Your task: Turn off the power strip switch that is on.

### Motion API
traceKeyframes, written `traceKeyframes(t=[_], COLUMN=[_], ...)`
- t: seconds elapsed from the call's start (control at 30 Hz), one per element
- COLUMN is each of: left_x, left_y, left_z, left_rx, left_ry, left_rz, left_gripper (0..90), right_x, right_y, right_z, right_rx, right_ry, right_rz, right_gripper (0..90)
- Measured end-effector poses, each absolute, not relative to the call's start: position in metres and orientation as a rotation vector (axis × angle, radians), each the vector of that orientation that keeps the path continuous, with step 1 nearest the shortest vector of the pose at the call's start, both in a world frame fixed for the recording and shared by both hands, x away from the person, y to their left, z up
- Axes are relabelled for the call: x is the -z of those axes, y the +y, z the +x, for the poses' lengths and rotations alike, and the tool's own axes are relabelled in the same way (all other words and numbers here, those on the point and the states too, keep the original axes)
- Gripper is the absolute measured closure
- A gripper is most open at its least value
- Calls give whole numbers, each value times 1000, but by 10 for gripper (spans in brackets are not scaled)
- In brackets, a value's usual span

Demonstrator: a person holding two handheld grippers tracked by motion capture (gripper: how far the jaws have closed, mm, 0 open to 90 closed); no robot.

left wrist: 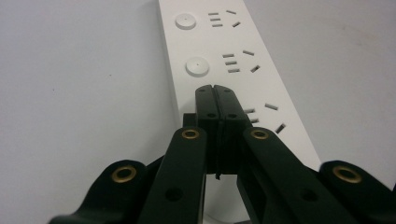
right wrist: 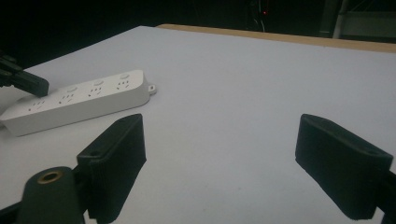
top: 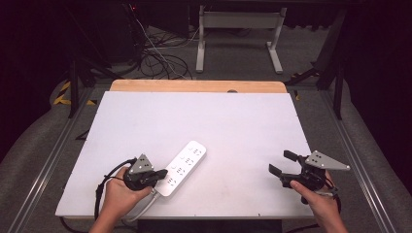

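A white power strip [top: 183, 167] lies at a slant on the white table [top: 233, 126], near the front edge and left of the middle. The left gripper [left wrist: 215, 93] has its jaws pressed together with nothing between them — the tips are right over the strip's near end, above a round button. The right gripper [top: 278, 164] is well apart at the right side, over bare table — its jaws spread wide and hold nothing.

Light: overhead light is flooding the white desk [top: 194, 121] evenly.
Surroundings: the room beyond is sitting dark.
Shadows: soft, faint.
Focus: the left gripper [left wrist: 215, 91] is blurring nearest its camera.
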State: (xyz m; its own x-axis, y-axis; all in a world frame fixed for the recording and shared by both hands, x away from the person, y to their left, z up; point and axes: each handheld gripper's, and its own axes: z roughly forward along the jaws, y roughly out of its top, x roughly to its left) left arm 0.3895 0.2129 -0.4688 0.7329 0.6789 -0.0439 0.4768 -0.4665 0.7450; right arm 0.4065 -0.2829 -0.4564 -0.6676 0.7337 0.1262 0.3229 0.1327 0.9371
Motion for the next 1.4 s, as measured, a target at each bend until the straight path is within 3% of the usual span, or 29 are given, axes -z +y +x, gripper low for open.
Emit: traceKeyframes(t=[1.33, 1.4], left_x=[468, 469], left_y=[209, 209], left_z=[386, 386], left_rx=[-361, -293], left_ry=[931, 909], left_rz=[2160, 2152], left_gripper=[900, 900], right_x=[455, 455], right_y=[-286, -286], right_z=[405, 405], right_rx=[-1558, -1560], right_ry=[2033, 2033], right_rz=[1027, 1026], right_gripper=[161, 161])
